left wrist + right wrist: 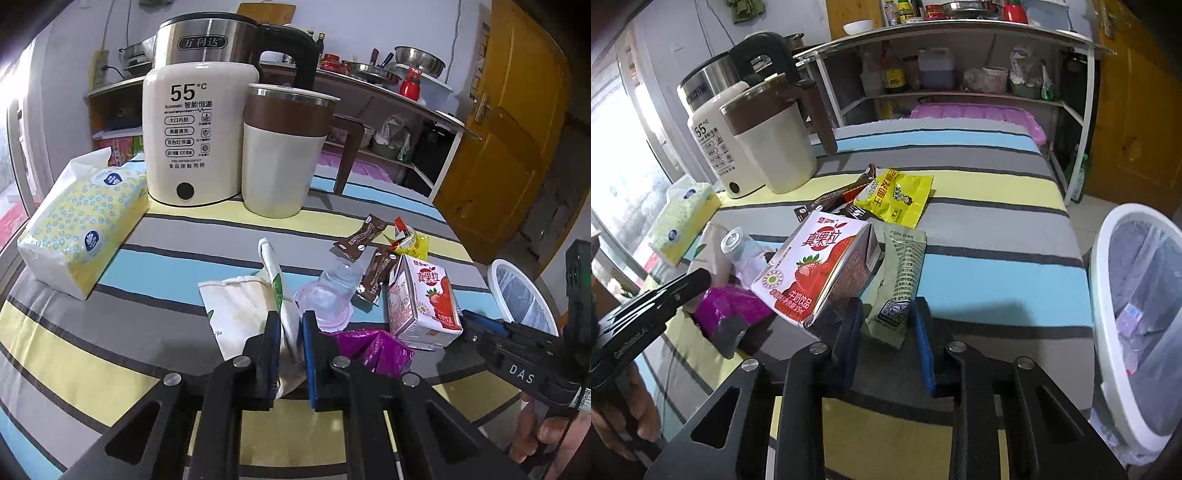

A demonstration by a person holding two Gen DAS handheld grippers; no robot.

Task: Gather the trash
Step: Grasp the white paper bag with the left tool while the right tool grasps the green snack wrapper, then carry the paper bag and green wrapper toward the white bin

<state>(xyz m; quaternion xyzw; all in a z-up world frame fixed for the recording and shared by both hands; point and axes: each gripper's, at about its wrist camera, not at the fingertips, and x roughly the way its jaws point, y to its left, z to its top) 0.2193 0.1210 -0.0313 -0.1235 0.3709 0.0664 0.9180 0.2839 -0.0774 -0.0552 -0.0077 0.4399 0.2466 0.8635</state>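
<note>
My left gripper (287, 345) has its blue-padded jaws pinched on the crumpled white paper cup (245, 314) lying flattened on the striped tablecloth (110, 354) — the cup's folded edge runs up between the pads, the rest spreading to the left. Just right of those jaws sit a clear plastic jelly cup (327, 295) and a crinkled purple foil wrapper (373, 347), both close beside the fingers.

My right gripper (886, 334) is spread, nothing clamped. A pale green printed sachet (897, 284) lies flat in the gap, its lower end between the pads. The red-and-white strawberry milk carton (812, 273) leans against the outer side of the left jaw, not inside it. Beyond the carton lie a yellow snack packet (901, 197) and brown coffee-stick wrappers (360, 240), well ahead of either tool.

The white-rimmed waste bin with its grey liner (1137, 325) stands off the table edge to my right — near the right gripper. At the far side of the cloth stand a cream electric kettle (195, 129), a brown-banded cream mug (284, 147), and a yellow-patterned tissue pack (81, 229).
</note>
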